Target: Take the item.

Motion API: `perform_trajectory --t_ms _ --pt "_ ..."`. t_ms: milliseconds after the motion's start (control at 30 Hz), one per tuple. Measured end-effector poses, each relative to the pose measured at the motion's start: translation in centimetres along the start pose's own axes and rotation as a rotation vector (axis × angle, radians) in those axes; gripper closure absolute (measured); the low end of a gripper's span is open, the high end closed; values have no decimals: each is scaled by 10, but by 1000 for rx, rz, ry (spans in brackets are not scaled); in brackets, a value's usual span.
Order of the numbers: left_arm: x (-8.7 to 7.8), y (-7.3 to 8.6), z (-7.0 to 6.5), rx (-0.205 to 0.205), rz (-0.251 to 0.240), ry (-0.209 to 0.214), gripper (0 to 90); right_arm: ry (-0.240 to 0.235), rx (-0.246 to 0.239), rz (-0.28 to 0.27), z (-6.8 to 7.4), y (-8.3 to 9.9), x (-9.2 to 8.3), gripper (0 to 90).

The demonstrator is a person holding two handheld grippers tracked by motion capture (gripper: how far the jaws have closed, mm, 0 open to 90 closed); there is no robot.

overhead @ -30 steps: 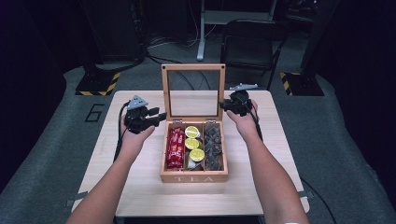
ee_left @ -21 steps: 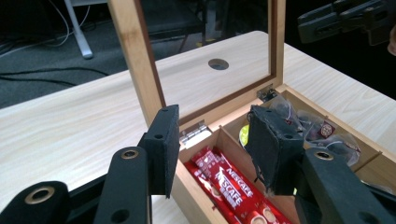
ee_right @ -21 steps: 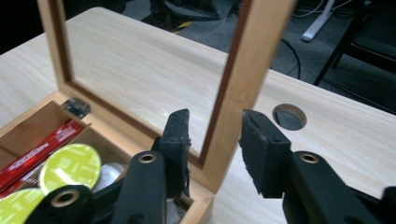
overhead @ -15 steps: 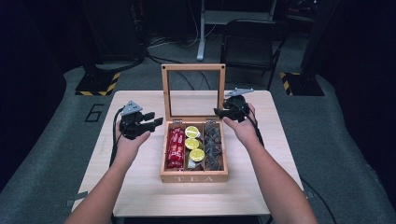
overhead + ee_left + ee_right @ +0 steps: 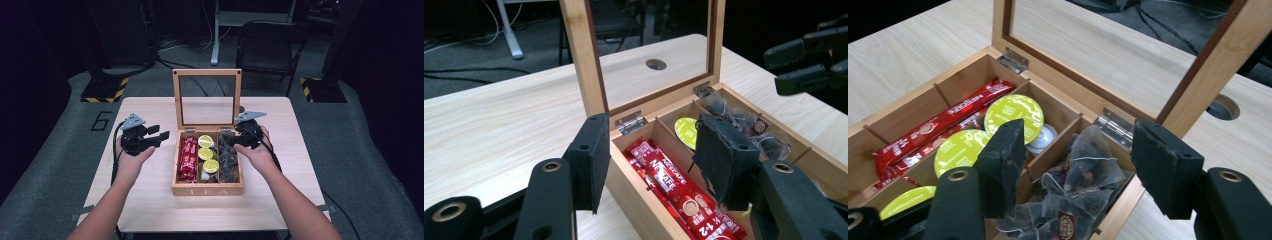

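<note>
A wooden tea box (image 5: 207, 190) sits mid-table, its glass-paned lid (image 5: 206, 73) standing upright. It holds red coffee sachets (image 5: 188, 157) on the left, yellow-lidded capsules (image 5: 207, 154) in the middle and clear tea bags (image 5: 229, 162) on the right. My left gripper (image 5: 162, 135) hovers at the box's left wall; its jaws have just been opening and stand open (image 5: 651, 160) astride that wall, touching nothing. My right gripper (image 5: 229, 141) hangs over the tea bags (image 5: 1083, 165); its jaws (image 5: 1078, 170) have just been opening too and press on nothing.
The light wooden table (image 5: 150, 200) has bare room on both sides of the box. A round cable hole (image 5: 655, 64) lies behind the lid. A black chair (image 5: 270, 45) stands beyond the far edge.
My right gripper has come away from the lid's right edge, moved toward me over the tea bag compartment, and opened. The left gripper has drifted slightly nearer and widened. The lid stays upright.
</note>
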State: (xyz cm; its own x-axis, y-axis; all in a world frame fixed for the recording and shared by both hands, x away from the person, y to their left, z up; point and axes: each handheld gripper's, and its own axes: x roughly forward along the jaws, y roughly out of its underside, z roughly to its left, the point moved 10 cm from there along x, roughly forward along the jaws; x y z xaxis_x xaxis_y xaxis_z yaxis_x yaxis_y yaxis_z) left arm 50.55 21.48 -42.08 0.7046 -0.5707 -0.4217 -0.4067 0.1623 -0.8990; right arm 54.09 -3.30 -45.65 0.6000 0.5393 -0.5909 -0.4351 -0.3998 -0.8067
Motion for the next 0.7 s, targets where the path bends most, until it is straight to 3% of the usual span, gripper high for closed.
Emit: perform_trajectory --t_ms 333,700 --pt "-6 -2 6 -31 -9 -16 462 -40 -30 -2 21 4 -4 375" --pt "-7 -4 7 -29 -8 -15 461 -97 -55 9 44 18 -1 375"
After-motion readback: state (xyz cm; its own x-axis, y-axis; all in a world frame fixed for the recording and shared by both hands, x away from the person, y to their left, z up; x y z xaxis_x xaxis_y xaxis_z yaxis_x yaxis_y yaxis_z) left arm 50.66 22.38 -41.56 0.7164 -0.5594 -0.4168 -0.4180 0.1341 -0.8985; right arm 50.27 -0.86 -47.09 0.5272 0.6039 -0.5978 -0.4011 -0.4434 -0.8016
